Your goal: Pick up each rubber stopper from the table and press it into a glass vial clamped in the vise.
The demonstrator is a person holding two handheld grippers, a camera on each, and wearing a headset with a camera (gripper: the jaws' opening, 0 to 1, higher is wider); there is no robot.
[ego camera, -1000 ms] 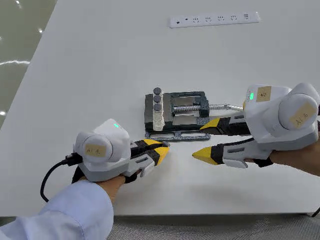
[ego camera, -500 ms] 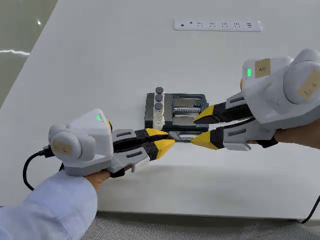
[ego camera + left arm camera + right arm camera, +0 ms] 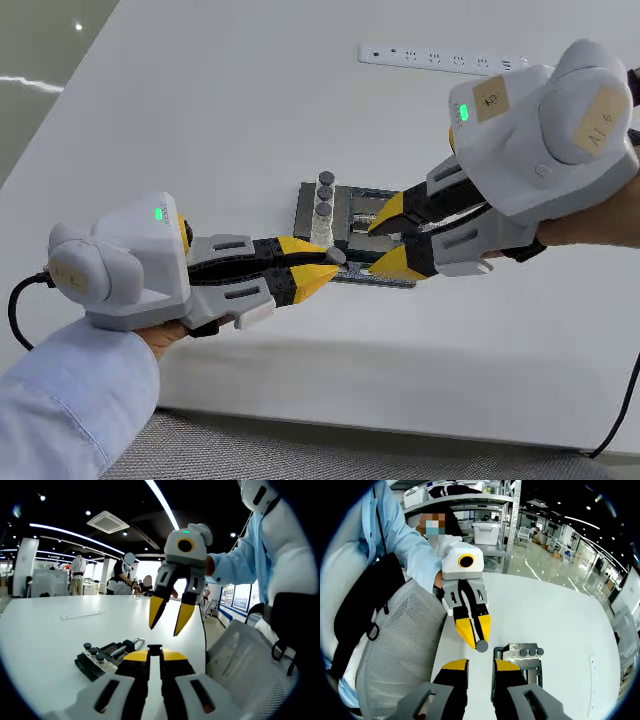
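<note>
While the left gripper [image 3: 327,268] hangs on the person's side of the vise [image 3: 366,203], its yellow-tipped jaws pinch a dark grey rubber stopper [image 3: 337,256] at their very ends. The stopper sits just off the near edge of the vise. The right gripper [image 3: 372,252] comes in from the far side of the vise, jaws spread wide and holding nothing. Its tips are close to the stopper without touching it.

The right gripper view gives the clearest sight of the stopper [image 3: 481,645]: a small round plug, end-on, clamped between the left gripper's [image 3: 479,641] tapered tips just beside the vise [image 3: 502,655]. In the left gripper view that gripper's own jaws are pressed nearly together, and only a dark sliver shows at their tips. Beyond them the right gripper [image 3: 165,629] hangs open above the table [image 3: 45,635].

Three glass vials [image 3: 321,228] stand in a row, clamped at the vise's left end. Each is capped with a grey stopper, and the caps show as three dark discs [image 3: 531,652] in the right gripper view. A power strip [image 3: 440,58] lies well beyond the vise.
</note>
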